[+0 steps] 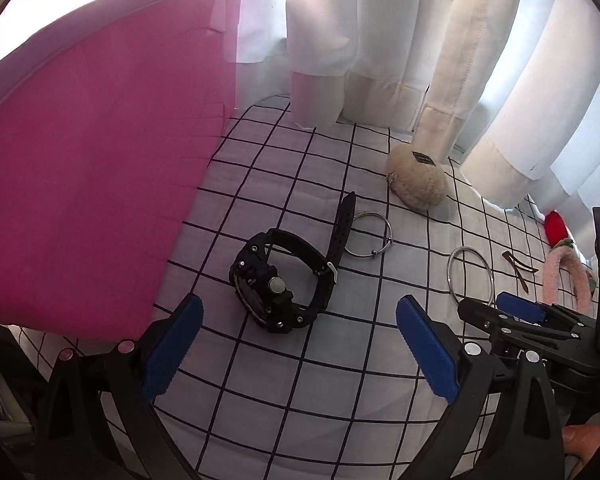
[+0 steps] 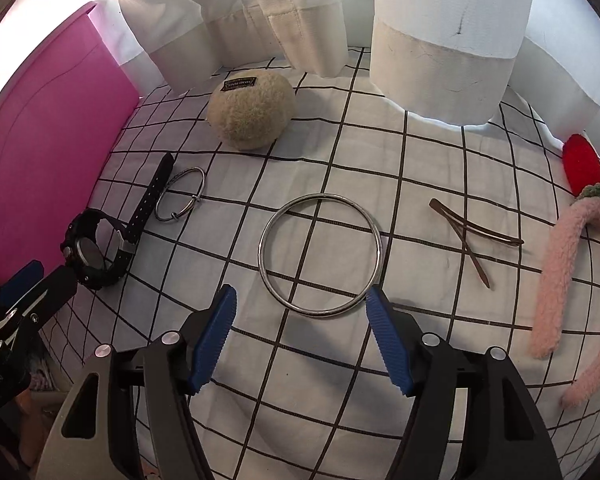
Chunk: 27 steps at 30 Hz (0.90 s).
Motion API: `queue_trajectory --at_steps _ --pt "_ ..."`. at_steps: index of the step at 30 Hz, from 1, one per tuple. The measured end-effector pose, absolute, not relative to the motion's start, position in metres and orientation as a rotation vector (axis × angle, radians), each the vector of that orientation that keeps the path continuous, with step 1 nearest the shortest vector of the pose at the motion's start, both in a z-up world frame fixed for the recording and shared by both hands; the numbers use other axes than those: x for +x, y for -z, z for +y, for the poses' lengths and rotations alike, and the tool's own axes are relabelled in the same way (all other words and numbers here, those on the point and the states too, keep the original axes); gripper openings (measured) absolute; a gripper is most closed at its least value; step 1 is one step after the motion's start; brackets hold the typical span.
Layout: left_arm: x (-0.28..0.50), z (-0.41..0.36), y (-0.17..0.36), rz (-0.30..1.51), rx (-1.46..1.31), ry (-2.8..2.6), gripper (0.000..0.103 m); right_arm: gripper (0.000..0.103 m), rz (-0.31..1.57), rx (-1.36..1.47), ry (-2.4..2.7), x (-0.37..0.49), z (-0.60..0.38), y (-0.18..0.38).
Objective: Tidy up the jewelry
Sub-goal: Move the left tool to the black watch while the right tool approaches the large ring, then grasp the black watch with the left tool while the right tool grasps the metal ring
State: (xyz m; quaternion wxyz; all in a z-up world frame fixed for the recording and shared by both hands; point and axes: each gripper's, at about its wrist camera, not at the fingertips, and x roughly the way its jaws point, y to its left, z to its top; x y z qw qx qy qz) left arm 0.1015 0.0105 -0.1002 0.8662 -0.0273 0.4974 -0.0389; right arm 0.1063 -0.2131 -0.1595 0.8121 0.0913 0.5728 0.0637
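Observation:
A black wristwatch [image 1: 284, 280] lies on the checked cloth, just ahead of my open, empty left gripper [image 1: 300, 316]; it also shows in the right wrist view [image 2: 96, 252]. A small thin bangle [image 1: 368, 234] lies beside its strap, also in the right wrist view [image 2: 182, 198]. A large silver bangle [image 2: 320, 254] lies just ahead of my open, empty right gripper [image 2: 302, 300], whose right fingertip is at the ring's near rim. It also shows in the left wrist view [image 1: 470, 274]. Two brown hair clips [image 2: 470, 236] lie crossed to the right.
A pink box [image 1: 92, 160] stands at the left, also in the right wrist view [image 2: 40, 152]. A beige fluffy pouch [image 2: 252, 110] sits at the back by white curtains [image 2: 440, 32]. A pink fuzzy headband [image 2: 568, 276] with a red piece [image 2: 582, 164] lies at the right edge.

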Motion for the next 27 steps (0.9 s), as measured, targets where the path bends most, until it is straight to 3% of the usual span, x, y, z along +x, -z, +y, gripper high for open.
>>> queue_trajectory --at_steps 2,27 --pt "0.104 0.011 0.105 1.039 -0.054 0.071 0.096 0.068 1.217 0.175 -0.129 0.110 -0.211 0.162" --pt "0.137 0.018 0.150 1.110 -0.045 -0.009 0.096 0.070 1.201 0.083 -0.076 0.128 -0.199 0.171"
